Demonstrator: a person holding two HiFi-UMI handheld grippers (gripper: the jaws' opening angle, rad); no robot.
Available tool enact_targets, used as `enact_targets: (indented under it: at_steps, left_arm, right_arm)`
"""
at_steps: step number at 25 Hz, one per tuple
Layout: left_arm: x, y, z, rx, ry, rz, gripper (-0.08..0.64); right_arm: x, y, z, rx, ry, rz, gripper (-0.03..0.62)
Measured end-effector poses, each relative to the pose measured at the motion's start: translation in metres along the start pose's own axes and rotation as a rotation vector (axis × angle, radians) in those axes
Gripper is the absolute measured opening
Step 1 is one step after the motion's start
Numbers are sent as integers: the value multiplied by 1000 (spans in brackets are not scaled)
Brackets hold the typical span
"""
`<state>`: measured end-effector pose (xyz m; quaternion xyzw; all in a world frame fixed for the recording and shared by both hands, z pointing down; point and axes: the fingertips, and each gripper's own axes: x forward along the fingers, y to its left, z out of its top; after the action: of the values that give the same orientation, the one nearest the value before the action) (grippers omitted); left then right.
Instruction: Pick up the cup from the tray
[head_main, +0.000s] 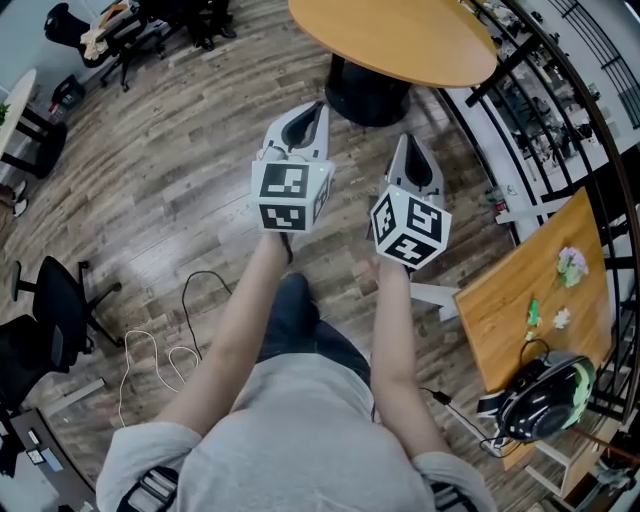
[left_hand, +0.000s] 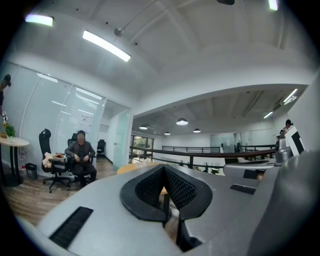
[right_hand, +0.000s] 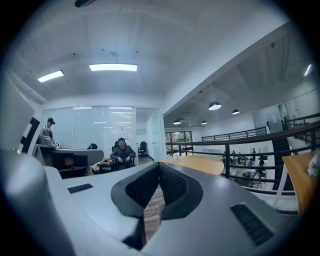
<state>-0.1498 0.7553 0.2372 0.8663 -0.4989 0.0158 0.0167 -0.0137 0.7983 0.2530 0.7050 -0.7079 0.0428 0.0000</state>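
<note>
Neither a cup nor a tray shows clearly. A round wooden table (head_main: 400, 40) stands ahead of both grippers, and its visible top is bare in the head view. In the right gripper view small white things (right_hand: 176, 157) sit on that table (right_hand: 200, 164), too small to name. My left gripper (head_main: 318, 108) is held level over the wood floor, short of the table, jaws together and empty. The right gripper (head_main: 415, 145) hovers beside it, jaws also closed with nothing between them. In their own views the left gripper (left_hand: 164, 169) and right gripper (right_hand: 159, 165) show their pads meeting at the tips.
The table's black base (head_main: 365, 90) stands just beyond the grippers. A railing (head_main: 560, 90) curves along the right, with a wooden desk (head_main: 530, 290) and headphones (head_main: 545, 395). Office chairs (head_main: 55, 310) and a floor cable (head_main: 170, 350) lie left. A seated person (left_hand: 80, 155) is far off.
</note>
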Motion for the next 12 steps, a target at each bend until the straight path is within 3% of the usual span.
enact_targets:
  at_steps: [12]
  left_arm:
    - [61, 31, -5, -4, 7, -8, 6]
  right_arm:
    - [68, -1, 3, -12, -3, 3, 5]
